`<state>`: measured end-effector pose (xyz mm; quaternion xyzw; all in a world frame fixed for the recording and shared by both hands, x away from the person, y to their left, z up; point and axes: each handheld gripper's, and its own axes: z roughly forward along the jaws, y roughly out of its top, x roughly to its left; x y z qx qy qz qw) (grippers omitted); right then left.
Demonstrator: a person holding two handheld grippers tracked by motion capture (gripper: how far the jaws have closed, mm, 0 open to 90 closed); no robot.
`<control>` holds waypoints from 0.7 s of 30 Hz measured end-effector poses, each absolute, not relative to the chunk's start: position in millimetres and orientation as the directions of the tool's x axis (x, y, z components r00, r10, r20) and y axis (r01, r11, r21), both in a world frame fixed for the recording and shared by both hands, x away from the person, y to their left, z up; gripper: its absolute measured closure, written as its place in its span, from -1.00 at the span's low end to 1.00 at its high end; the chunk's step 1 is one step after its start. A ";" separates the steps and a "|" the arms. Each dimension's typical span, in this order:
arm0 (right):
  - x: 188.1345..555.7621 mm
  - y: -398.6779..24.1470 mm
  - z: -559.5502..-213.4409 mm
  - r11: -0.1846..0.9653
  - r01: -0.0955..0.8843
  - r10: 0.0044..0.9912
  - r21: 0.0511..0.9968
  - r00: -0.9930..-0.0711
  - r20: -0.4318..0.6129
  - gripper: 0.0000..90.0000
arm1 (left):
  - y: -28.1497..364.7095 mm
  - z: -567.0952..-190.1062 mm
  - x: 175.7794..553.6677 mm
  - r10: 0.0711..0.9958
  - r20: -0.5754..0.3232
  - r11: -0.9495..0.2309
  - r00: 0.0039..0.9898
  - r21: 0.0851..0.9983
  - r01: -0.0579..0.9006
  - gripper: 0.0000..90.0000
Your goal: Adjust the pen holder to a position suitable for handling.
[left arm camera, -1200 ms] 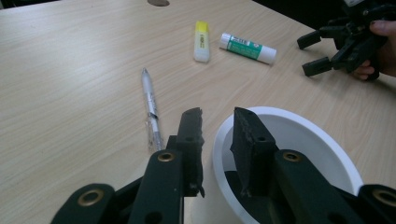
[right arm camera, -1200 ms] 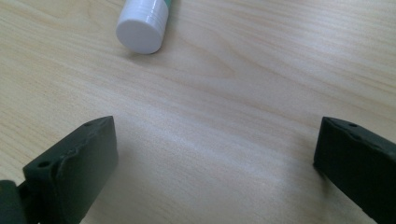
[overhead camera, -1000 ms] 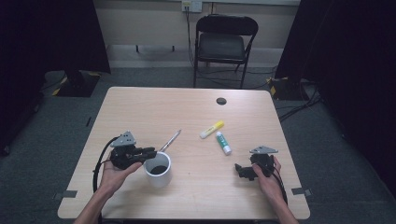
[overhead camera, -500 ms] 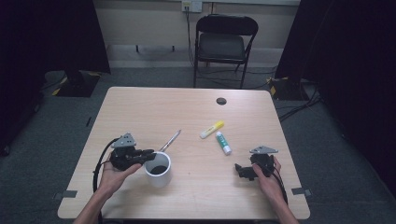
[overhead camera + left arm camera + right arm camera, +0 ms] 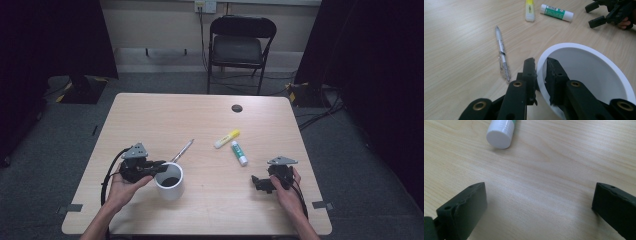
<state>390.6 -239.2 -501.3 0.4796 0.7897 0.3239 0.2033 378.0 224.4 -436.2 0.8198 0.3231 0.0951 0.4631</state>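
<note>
A white cup (image 5: 169, 181) stands near the table's front left. My left gripper (image 5: 161, 164) is shut on its rim, one jaw outside the wall and one inside, as the left gripper view shows (image 5: 541, 62) against the cup's white inside (image 5: 586, 70). A clear pen (image 5: 182, 150) (image 5: 502, 53) lies just beyond the cup. Farther right lie a yellow-capped stick (image 5: 227, 139) (image 5: 530, 10) and a green-and-white glue stick (image 5: 239, 153) (image 5: 556, 11). My right gripper (image 5: 257, 183) (image 5: 539, 192) rests low at the front right, open over bare wood, the glue stick's white cap (image 5: 500, 133) ahead of it.
The wooden table (image 5: 200, 115) has a small round black grommet (image 5: 237, 108) near its far edge. A black folding chair (image 5: 239, 45) stands behind the table. Cables trail from both grippers toward the front edge.
</note>
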 end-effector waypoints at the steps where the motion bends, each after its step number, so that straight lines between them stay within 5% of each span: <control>1: 390.6 -239.2 -501.3 0.330 0.626 0.889 0.707 -0.457 -0.010 -1.00 | 224.4 -436.2 378.0 0.618 -0.143 -0.362 0.773 0.821 0.442 0.74; 21: 390.5 -239.3 -501.4 0.330 0.626 0.889 0.706 -0.457 -0.010 -1.00 | 187.1 -436.2 394.6 0.587 -0.141 -0.380 0.797 0.821 0.425 0.74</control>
